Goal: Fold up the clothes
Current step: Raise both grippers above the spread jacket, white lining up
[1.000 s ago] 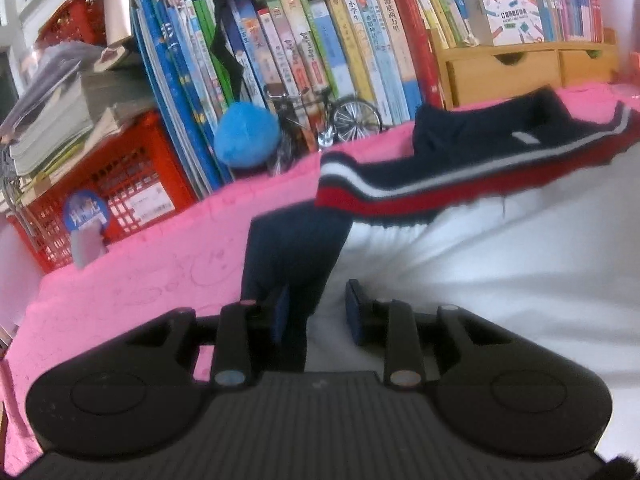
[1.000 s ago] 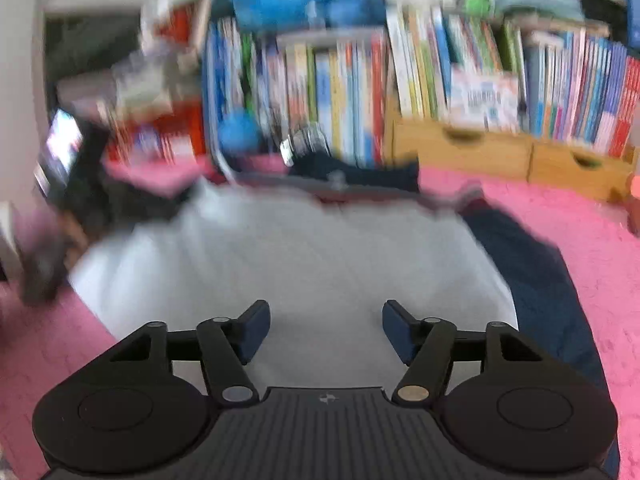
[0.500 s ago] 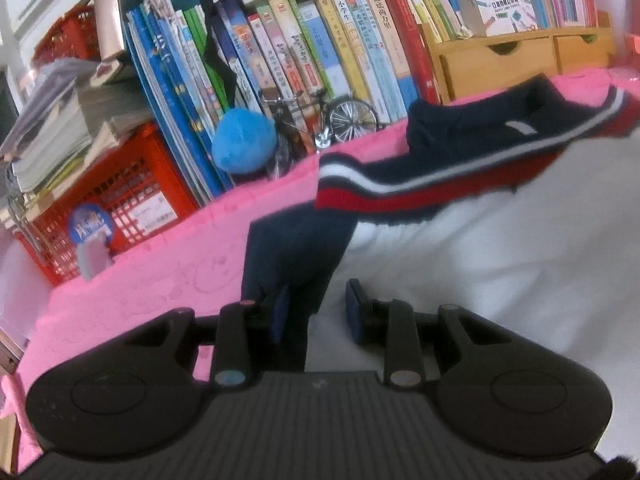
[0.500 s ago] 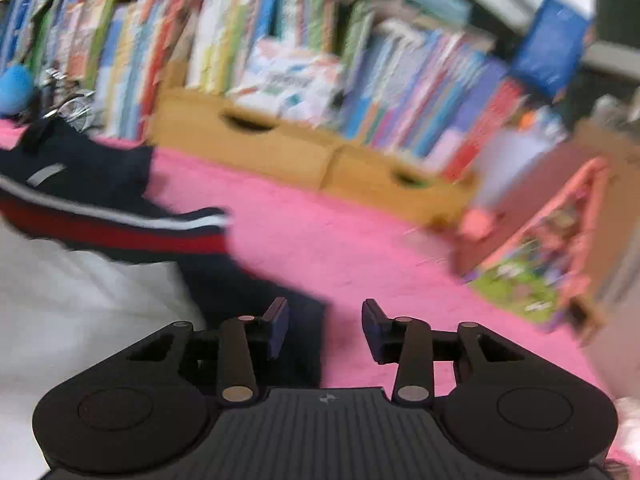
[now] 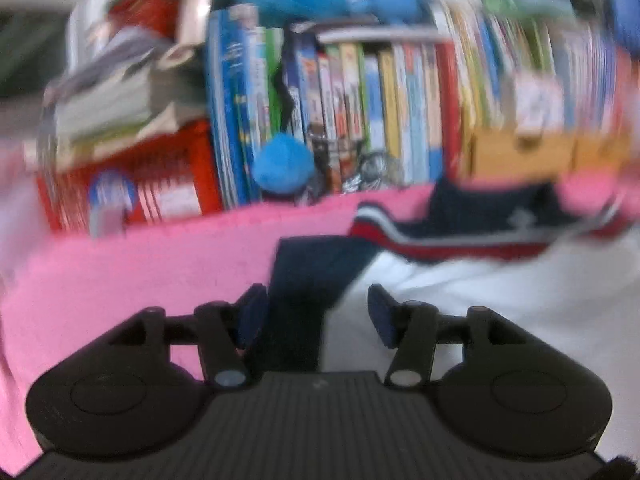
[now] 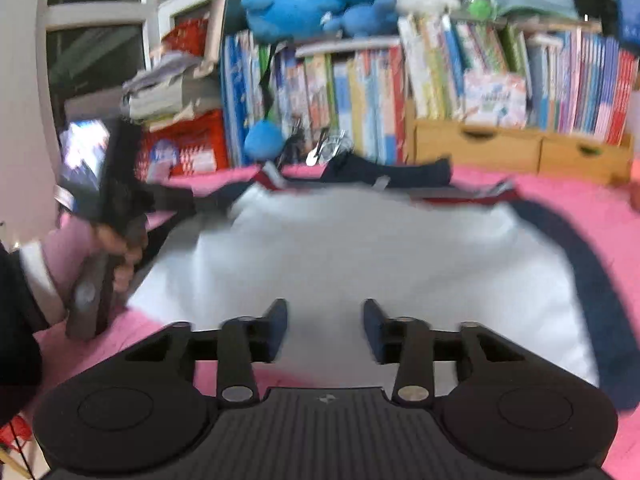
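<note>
Your left gripper [image 5: 316, 316] is sitting low over the pink cover [image 5: 140, 264] with its jaws spread fairly wide, and the navy sleeve [image 5: 308, 276] of the shirt runs right up between the fingers without either pad pinching it, so it's got hold of nothing as far as the left wrist view shows. The shirt [image 6: 360, 256] itself is laid out flat on the pink cover, white body facing up, with the navy collar and the red and white stripe band [image 5: 440, 240] at the far end, close to the row of books [image 6: 360, 92]. From the right wrist view, your right gripper [image 6: 325, 330] is over the near hem of the white body, jaws open about as wide as the left ones, nothing between them but cloth underneath; I can't tell whether the tips are actually touching the fabric or just above it. The other navy sleeve [image 6: 592, 280] curves down along the right edge of the white panel. On the left side of that view you can see your hand [image 6: 120, 252] wrapped round the left gripper's handle, right at the shirt's left edge. Behind everything there's a red basket [image 5: 160, 184], a blue plush ball [image 5: 284, 164] and wooden drawers [image 6: 520, 152] along the back. Both views are pretty smeared, so fine detail is a wash.
</note>
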Available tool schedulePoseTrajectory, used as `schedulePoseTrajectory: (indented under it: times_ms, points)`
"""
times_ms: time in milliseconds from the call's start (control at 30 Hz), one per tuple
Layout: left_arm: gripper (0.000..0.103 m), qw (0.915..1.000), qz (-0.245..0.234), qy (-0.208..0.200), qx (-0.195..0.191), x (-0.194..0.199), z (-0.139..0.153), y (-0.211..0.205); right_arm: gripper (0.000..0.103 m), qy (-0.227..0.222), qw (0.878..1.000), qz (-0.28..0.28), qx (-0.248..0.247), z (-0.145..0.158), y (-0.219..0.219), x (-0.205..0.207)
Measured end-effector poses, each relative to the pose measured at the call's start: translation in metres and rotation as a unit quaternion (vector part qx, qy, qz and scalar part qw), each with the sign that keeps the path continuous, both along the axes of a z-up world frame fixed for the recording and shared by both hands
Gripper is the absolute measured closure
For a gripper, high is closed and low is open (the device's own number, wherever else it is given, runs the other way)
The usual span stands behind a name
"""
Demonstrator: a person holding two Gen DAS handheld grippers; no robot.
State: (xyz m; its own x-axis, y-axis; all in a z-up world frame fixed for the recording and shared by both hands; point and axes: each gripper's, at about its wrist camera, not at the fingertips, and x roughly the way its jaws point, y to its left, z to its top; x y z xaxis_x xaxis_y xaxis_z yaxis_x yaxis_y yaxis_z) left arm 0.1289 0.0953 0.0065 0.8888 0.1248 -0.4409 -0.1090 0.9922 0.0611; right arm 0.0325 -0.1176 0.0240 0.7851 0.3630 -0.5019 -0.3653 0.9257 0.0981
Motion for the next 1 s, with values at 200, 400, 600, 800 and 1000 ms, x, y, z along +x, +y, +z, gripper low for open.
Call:
schedulePoseTrajectory:
  times_ms: [200,400,600,800,1000]
  points:
    - [0.049,0.9825,-0.181,0.024,-0.036,-0.049,0.037,-0.059,0.074,0.003,1.0,-0.019,0.012,-0.013,0.014,-0.01]
    - [0.065,0.9584,-0.248,0.118,0.078,0.03,-0.002,-0.129,0.072,-0.031,0.999,-0.022,-0.028,-0.024,0.023,-0.012]
    - [0.068,0.9822,-0.129,0.119,0.067,0.134,0.002,-0.121,0.073,-0.017,1.0,-0.025,-0.003,-0.028,0.015,-0.002]
    - [0.069,0.9886,-0.099,0.113,-0.003,0.125,0.028,-0.106,0.072,-0.025,0.999,-0.02,-0.006,-0.029,0.013,-0.007]
    - [0.069,0.9678,-0.192,0.163,-0.009,0.049,0.044,-0.099,0.072,-0.021,1.0,-0.017,-0.008,-0.03,0.013,-0.004]
